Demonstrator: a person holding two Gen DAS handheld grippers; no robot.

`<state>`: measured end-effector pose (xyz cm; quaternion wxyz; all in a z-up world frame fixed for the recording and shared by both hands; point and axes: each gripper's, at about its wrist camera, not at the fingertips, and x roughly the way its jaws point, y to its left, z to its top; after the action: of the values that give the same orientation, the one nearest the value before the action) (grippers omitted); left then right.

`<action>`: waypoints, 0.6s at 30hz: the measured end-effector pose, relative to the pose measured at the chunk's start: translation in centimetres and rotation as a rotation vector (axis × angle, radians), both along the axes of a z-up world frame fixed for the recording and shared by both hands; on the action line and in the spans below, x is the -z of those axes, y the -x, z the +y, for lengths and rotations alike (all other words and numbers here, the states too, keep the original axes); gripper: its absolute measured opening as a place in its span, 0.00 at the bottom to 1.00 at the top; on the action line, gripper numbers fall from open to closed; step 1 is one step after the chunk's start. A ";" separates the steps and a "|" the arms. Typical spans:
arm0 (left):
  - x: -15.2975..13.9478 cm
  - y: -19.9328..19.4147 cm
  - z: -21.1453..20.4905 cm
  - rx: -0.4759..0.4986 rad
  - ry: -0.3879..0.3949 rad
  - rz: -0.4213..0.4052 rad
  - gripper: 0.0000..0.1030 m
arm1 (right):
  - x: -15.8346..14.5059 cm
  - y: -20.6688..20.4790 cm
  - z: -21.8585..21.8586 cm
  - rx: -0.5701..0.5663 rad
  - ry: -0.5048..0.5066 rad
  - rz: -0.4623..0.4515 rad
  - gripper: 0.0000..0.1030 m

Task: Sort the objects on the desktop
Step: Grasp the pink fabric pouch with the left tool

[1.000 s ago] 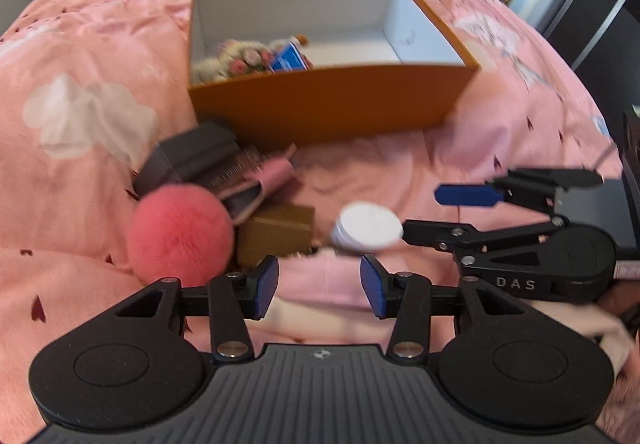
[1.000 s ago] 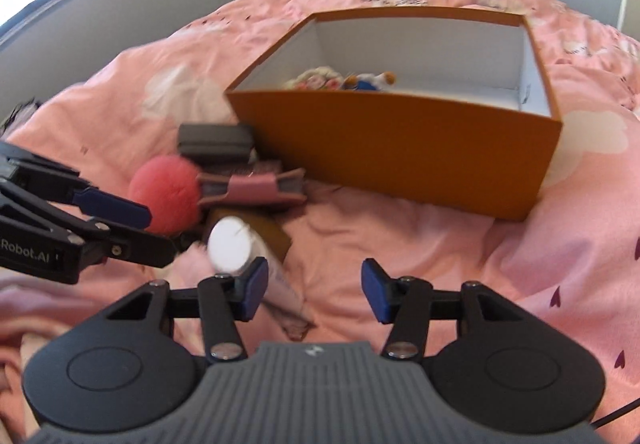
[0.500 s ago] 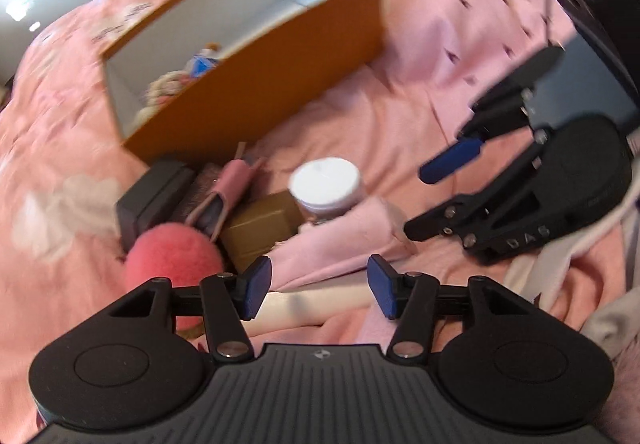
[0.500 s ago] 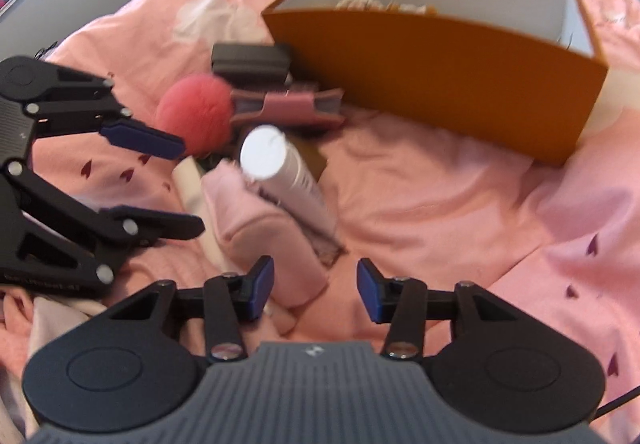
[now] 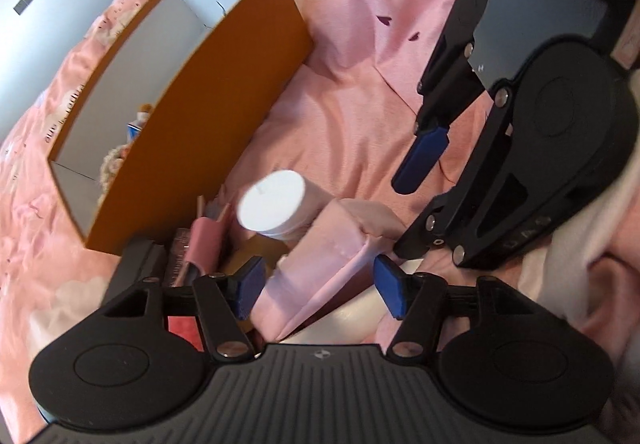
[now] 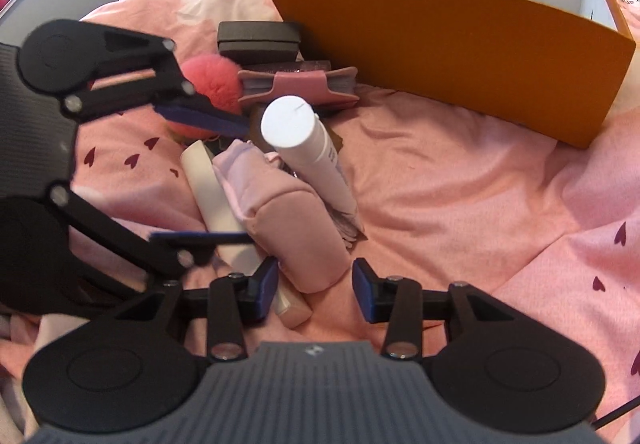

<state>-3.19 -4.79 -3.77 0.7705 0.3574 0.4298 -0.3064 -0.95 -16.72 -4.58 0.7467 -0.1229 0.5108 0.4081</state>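
Pink pouch [image 6: 296,220]: laid on the bed [image 6: 460,204] in a pile beside the orange box [image 6: 460,56], against a white tube [image 6: 308,148]. Left hand-held gripper [image 5: 320,286] and right hand-held gripper [image 6: 316,284]: both spread apart around the pouch, nothing clamped.

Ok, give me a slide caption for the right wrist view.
Right gripper, jaws open, approaches pink pouch and white tube beside orange box.
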 end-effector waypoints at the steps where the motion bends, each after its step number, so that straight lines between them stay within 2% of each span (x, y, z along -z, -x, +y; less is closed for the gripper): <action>1: 0.2 0.1 -0.1 -0.003 0.005 -0.002 0.63 | 0.1 0.0 0.1 0.000 0.002 0.000 0.43; 10: -0.3 0.0 1.0 -0.120 0.085 -0.017 0.52 | -0.2 -0.4 -0.3 0.026 -0.012 -0.010 0.47; 14: -1.1 -0.5 2.2 -0.219 0.141 -0.022 0.47 | -0.9 -0.8 -1.0 0.057 -0.026 -0.040 0.49; 18: -2.2 -1.6 4.4 -0.355 0.248 0.015 0.35 | -1.2 -1.6 -1.7 0.091 -0.034 -0.048 0.49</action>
<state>-1.58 -0.39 -1.55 0.8472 0.1760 0.4509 -0.2191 0.68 -18.42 -3.35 0.7784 -0.0967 0.4909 0.3791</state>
